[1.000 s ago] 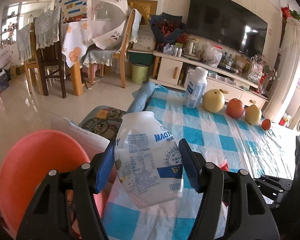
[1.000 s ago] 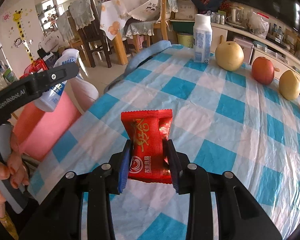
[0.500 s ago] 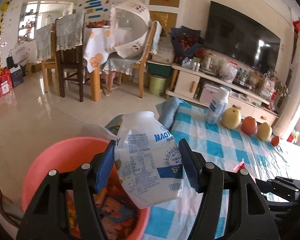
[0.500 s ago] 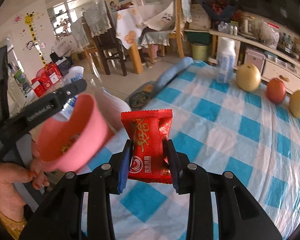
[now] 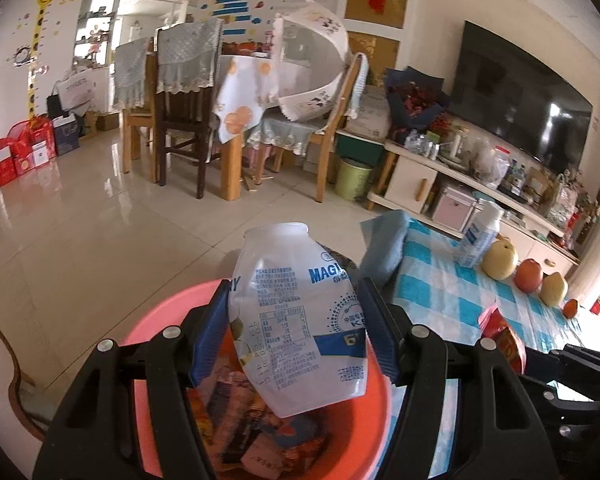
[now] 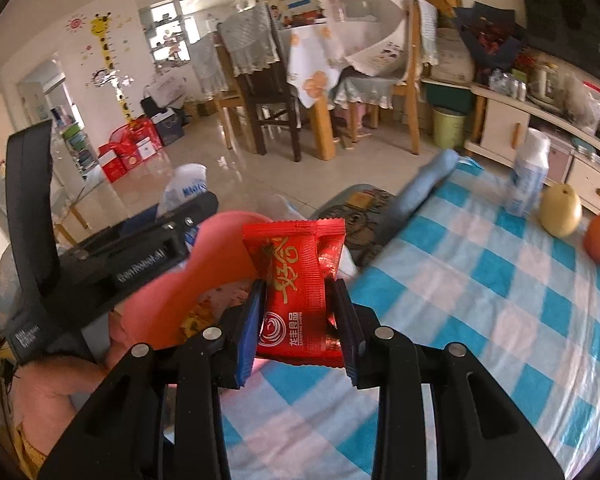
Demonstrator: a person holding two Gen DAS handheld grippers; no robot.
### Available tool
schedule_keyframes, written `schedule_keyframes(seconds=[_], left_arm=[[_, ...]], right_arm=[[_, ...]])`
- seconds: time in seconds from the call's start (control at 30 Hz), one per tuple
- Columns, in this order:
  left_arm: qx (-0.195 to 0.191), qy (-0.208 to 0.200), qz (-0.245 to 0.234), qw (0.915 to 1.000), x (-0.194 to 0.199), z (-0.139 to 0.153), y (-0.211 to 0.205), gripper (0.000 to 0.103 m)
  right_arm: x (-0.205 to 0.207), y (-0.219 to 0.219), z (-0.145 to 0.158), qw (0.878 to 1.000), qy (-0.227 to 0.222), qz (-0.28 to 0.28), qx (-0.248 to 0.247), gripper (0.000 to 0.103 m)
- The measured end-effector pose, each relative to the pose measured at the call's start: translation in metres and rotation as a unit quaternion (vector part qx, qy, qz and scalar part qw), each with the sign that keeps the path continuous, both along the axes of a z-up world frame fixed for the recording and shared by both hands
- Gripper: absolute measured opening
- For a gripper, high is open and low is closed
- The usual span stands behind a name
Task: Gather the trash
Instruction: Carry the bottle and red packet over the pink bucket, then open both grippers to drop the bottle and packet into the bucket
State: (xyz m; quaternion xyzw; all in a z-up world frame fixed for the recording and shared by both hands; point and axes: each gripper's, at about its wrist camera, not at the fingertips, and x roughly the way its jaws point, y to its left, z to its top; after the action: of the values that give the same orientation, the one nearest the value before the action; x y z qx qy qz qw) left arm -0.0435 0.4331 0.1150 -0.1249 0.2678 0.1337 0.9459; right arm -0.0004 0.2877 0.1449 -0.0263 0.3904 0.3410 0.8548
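- You had both pieces of trash in hand: your left gripper (image 5: pixel 292 336) was clenched on the clear plastic bottle (image 5: pixel 296 320), its blue pads pressed against the bottle's sides in the lower centre of the left wrist view.
- Your right gripper (image 6: pixel 300 320) was clamped on the red snack wrapper (image 6: pixel 300 288), which stood upright between the jaws in the middle of the right wrist view.
- The bottle hung directly over the pink bin (image 5: pixel 152 320) at the bottom of the left view, where other wrappers already lay inside.
- In the right view the wrapper sat just right of the bin's rim, above the edge of the checked tabletop (image 6: pixel 500 300).
- I judge you were at the drop-off step; the next move called for releasing the bottle straight down, then bringing the wrapper fully over the opening before letting go.
- The bin's near rim was cut off by the frame bottom and hidden behind the gripper bodies, so its depth was hard to judge.
- The right view was blurred, and the white bottle (image 6: pixel 528 176) standing by the fruit (image 6: pixel 560 210) at the right edge could not be read as full or empty.
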Motion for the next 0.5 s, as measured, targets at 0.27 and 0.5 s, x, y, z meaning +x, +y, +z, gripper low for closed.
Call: schedule_keyframes(seconds=[0.27, 0.5], left_arm=[[-0.007, 0.013, 0.039, 0.9991, -0.008, -0.005, 0.029, 0.064], [-0.021, 0.022, 0.067, 0.9973, -0.013, -0.012, 0.048, 0.064]], right_arm=[[-0.002, 0.046, 0.002, 0.999, 0.003, 0.036, 0.01, 0.036], [-0.001, 0.076, -0.005, 0.998, 0.006, 0.059, 0.003, 0.036]])
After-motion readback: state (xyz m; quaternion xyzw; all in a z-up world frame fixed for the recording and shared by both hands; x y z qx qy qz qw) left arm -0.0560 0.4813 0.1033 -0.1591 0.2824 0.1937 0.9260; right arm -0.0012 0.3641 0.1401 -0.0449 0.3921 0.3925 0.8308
